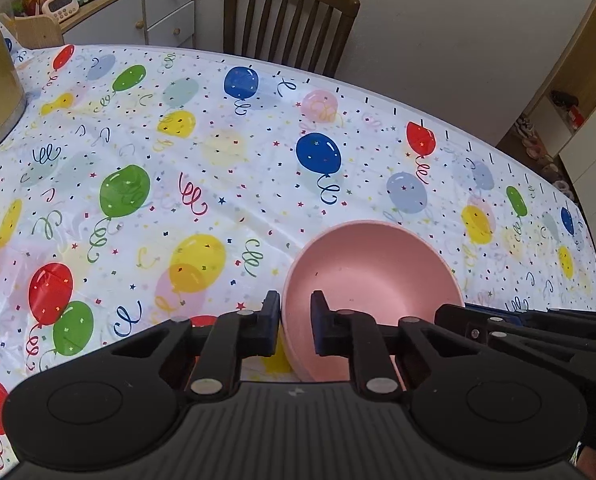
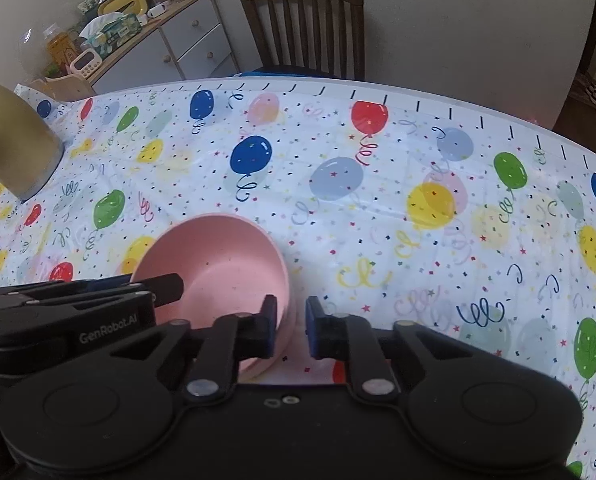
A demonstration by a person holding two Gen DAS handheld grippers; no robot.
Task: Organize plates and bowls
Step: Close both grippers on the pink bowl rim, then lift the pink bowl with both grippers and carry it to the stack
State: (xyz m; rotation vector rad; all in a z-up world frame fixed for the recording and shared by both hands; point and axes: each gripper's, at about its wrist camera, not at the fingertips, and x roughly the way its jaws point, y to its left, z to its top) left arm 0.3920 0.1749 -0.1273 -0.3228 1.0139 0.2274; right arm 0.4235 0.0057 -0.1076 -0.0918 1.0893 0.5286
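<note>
A pink bowl (image 1: 372,280) sits on the balloon-print tablecloth (image 1: 218,184), close in front of both grippers. It seems to rest on other pink dishes stacked beneath; their edges show in the right wrist view (image 2: 218,264). My left gripper (image 1: 296,320) straddles the bowl's left rim, one finger inside and one outside, with a gap on the inside. My right gripper (image 2: 291,326) straddles the bowl's right rim the same way, with a gap on the outside. The right gripper's body shows at the right edge of the left wrist view (image 1: 538,328).
A gold vase (image 2: 14,140) stands at the table's left. A wooden chair (image 2: 306,24) is behind the far edge. A sideboard (image 2: 170,36) with clutter stands at the back left. Tablecloth stretches to the right (image 2: 478,240).
</note>
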